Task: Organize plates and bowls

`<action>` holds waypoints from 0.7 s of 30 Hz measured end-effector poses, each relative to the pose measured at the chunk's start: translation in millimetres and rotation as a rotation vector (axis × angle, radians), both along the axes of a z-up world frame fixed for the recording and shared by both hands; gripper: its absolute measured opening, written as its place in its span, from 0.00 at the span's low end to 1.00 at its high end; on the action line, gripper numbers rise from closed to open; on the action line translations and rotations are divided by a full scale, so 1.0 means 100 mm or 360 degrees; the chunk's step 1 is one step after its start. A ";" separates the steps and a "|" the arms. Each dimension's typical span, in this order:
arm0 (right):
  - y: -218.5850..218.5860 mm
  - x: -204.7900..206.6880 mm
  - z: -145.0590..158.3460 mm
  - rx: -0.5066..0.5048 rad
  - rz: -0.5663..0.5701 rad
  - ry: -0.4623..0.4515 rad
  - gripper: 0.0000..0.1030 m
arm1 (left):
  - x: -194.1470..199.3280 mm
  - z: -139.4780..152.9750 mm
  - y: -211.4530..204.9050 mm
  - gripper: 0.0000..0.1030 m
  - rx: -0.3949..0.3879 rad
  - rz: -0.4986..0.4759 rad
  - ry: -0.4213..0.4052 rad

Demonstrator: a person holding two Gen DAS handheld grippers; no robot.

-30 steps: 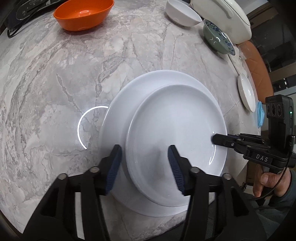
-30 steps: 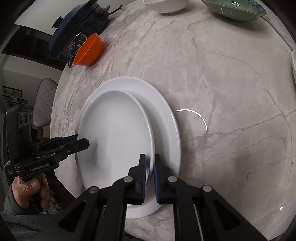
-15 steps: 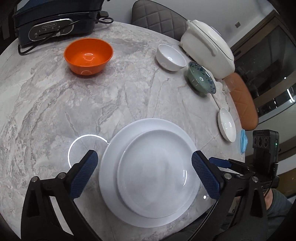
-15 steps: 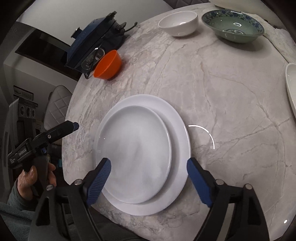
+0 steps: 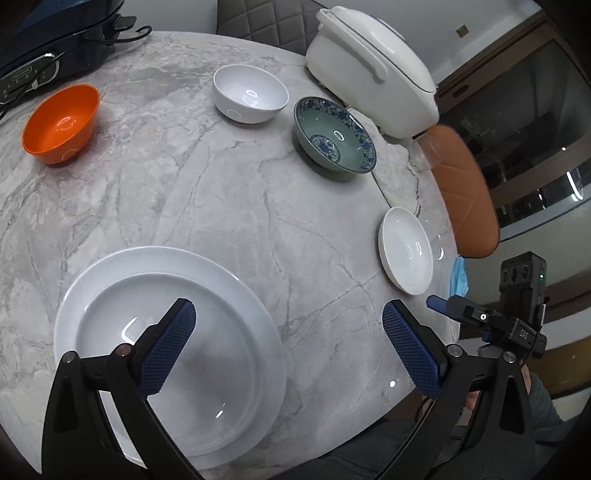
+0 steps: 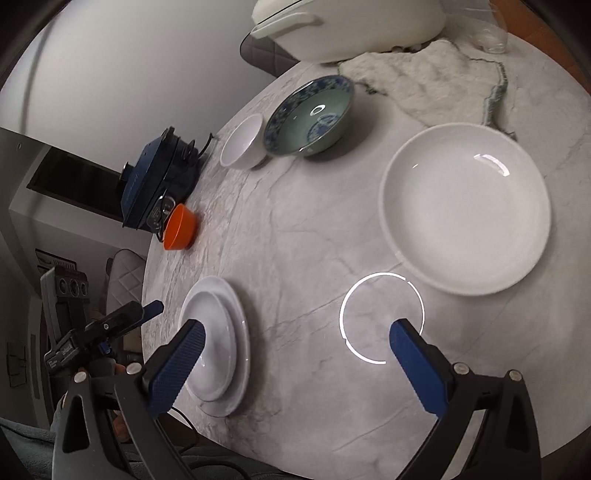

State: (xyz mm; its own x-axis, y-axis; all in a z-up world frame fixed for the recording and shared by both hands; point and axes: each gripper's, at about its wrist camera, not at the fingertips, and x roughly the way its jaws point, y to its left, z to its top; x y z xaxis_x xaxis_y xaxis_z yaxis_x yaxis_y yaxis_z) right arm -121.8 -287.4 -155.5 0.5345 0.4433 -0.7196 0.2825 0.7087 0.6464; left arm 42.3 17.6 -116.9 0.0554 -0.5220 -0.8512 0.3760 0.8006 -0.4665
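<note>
Two white plates lie stacked, the smaller plate [image 5: 173,373] on the larger plate [image 5: 255,314], at the table's near edge; the stack shows in the right wrist view [image 6: 221,343] too. A small white plate [image 5: 406,251] [image 6: 465,206] lies apart to the right. An orange bowl [image 5: 59,125], a white bowl [image 5: 251,92] and a green-blue patterned bowl [image 5: 334,134] stand further back. My left gripper [image 5: 288,347] is open and empty above the stack's right edge. My right gripper [image 6: 295,365] is open and empty between the stack and the small plate.
A white rice cooker [image 5: 369,70] stands at the back right, on a white cloth [image 6: 424,81]. A dark blue appliance with a cord [image 5: 55,48] sits at the back left. A glass [image 6: 491,33] stands by the cloth. Chairs surround the round marble table [image 5: 221,206].
Both grippers have let go of the smaller plate, opened wide and pulled back and up. Both views have swung right, towards the small plate.
</note>
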 end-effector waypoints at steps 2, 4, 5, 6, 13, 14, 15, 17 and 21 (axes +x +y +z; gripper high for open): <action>-0.41 -0.02 0.02 -0.0010 0.0007 -0.0012 0.99 | -0.02 -0.04 -0.26 1.00 0.0019 0.0079 0.0030; -0.82 -0.03 0.03 -0.0011 0.0018 -0.0017 0.97 | -0.09 -0.10 -0.59 1.00 0.0064 0.0081 0.0021; -1.03 -0.02 0.03 -0.0005 0.0029 -0.0029 0.96 | -0.11 -0.18 -0.78 0.99 0.0096 0.0069 0.0041; -1.24 -0.01 0.02 -0.0009 0.0039 -0.0033 0.93 | -0.14 -0.25 -0.95 0.99 0.0101 0.0061 0.0076; -2.03 0.26 -0.28 0.0060 0.0215 0.0078 0.73 | -0.39 -0.70 -1.99 0.98 0.0249 -0.0120 0.0090; -2.05 0.30 -0.32 0.0057 0.0259 0.0076 0.71 | -0.38 -0.74 -2.08 0.98 0.0257 -0.0126 0.0083; -2.06 0.33 -0.36 0.0056 0.0289 0.0081 0.71 | -0.38 -0.78 -2.13 0.98 0.0255 -0.0119 0.0074; -2.10 0.38 -0.44 0.0088 0.0319 0.0102 0.68 | -0.36 -0.82 -2.24 0.97 0.0269 -0.0110 0.0047; -2.07 0.46 -0.58 0.0113 0.0371 0.0152 0.61 | -0.33 -0.97 -2.40 0.70 0.0316 -0.0125 0.0074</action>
